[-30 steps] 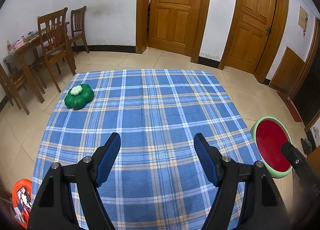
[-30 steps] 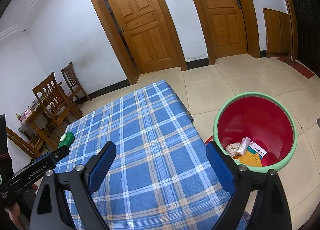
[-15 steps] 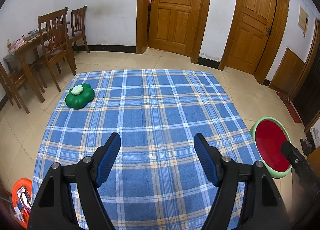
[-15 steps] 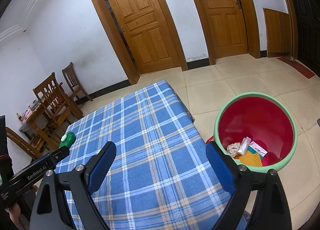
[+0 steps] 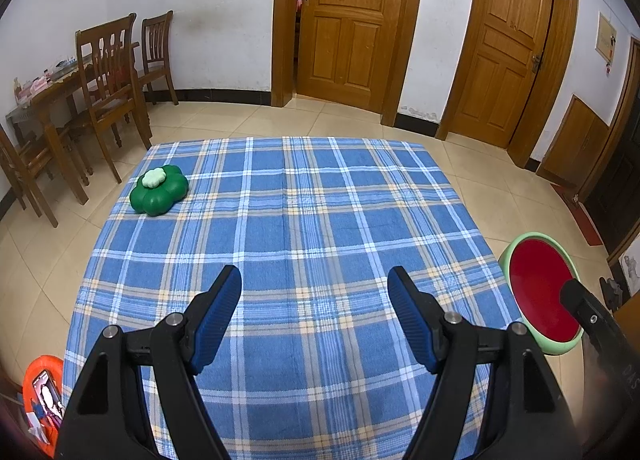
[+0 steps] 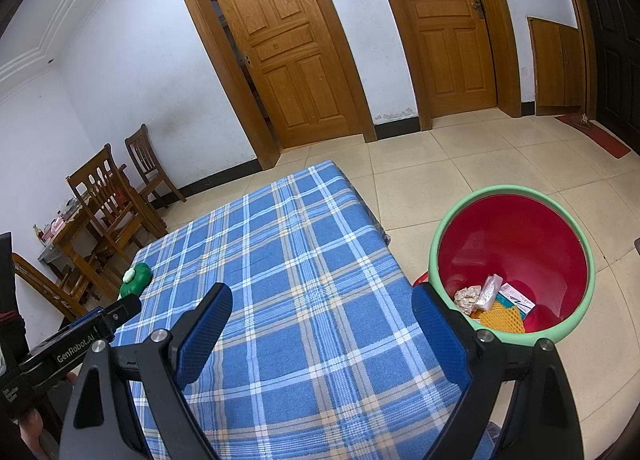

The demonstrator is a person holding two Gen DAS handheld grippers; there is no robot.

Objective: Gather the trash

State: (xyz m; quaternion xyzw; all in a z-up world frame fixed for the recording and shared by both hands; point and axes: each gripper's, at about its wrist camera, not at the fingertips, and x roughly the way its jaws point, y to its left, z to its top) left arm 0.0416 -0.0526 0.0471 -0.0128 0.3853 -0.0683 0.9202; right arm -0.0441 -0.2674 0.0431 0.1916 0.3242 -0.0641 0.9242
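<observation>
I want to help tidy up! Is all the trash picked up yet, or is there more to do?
Looks nearly done. Several bits of trash already lie inside the red bin beside the table. Nothing is in hand: the left tongs and right tongs are both open and empty. On the blue checked cloth only a green flower-shaped thing is left, and I can't tell if that counts as trash.

The left gripper [image 5: 315,302] hangs over the blue plaid cloth [image 5: 304,219], jaws apart with nothing between; a green flower-shaped thing [image 5: 159,195] sits far left, the red bin [image 5: 540,296] right
</observation>
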